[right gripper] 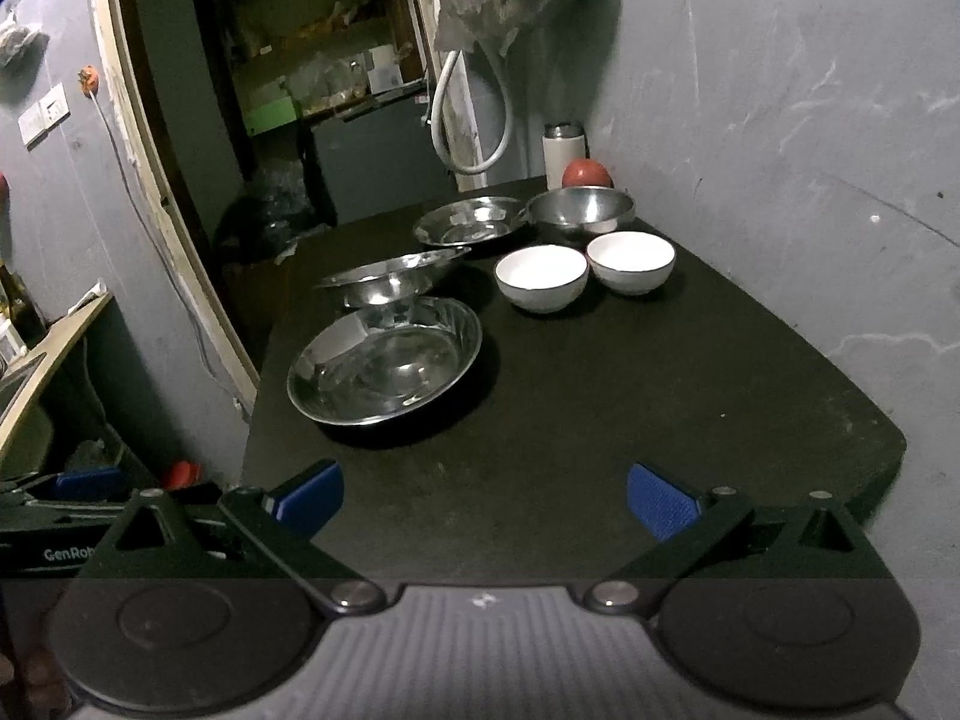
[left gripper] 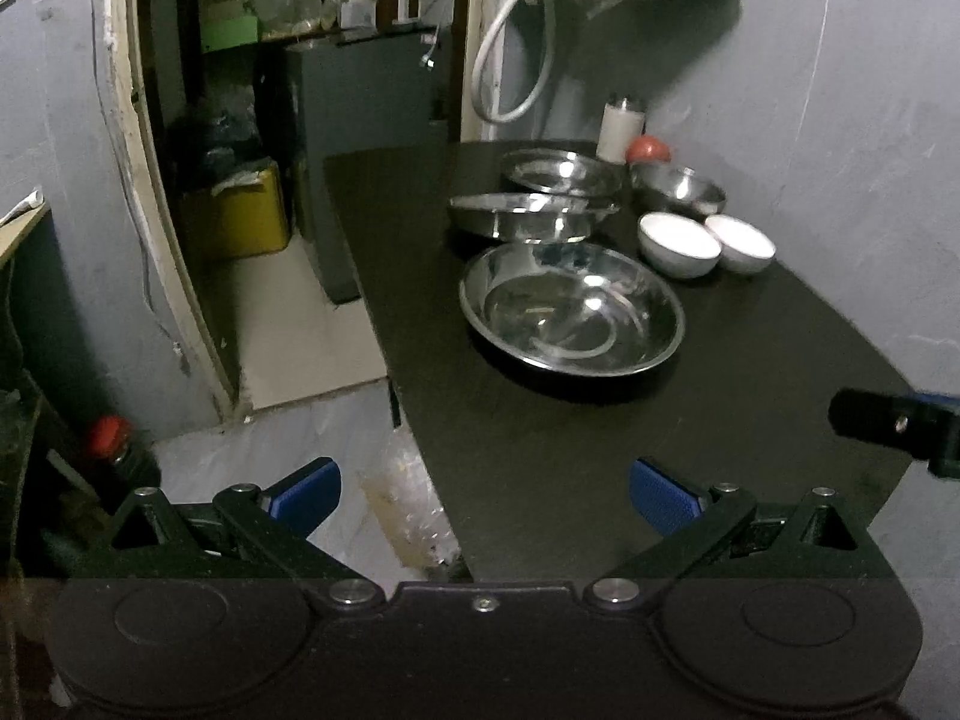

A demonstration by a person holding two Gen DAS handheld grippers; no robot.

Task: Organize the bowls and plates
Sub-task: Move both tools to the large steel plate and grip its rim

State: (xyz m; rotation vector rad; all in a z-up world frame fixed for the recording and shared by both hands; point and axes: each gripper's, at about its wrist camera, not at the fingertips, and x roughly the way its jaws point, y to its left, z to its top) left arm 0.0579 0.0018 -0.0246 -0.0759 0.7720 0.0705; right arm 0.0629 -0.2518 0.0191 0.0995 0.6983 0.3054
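While both grippers hang back at the near end of the black table, you hold nothing: the left gripper and the right gripper each have their blue pads spread wide with only table between them.

The nearest steel plate lies ahead and left of your right gripper; in the left wrist view it sits ahead and slightly right. Neither hand looks clearly nearer. It is round, so no long axis; go for the rim.

Behind it, a second steel plate looks tilted, a third steel plate lies farther back. A steel bowl and two white bowls crowd the far right near the wall.

Open room: the whole near half of the table. The left edge drops off just beside the plates.
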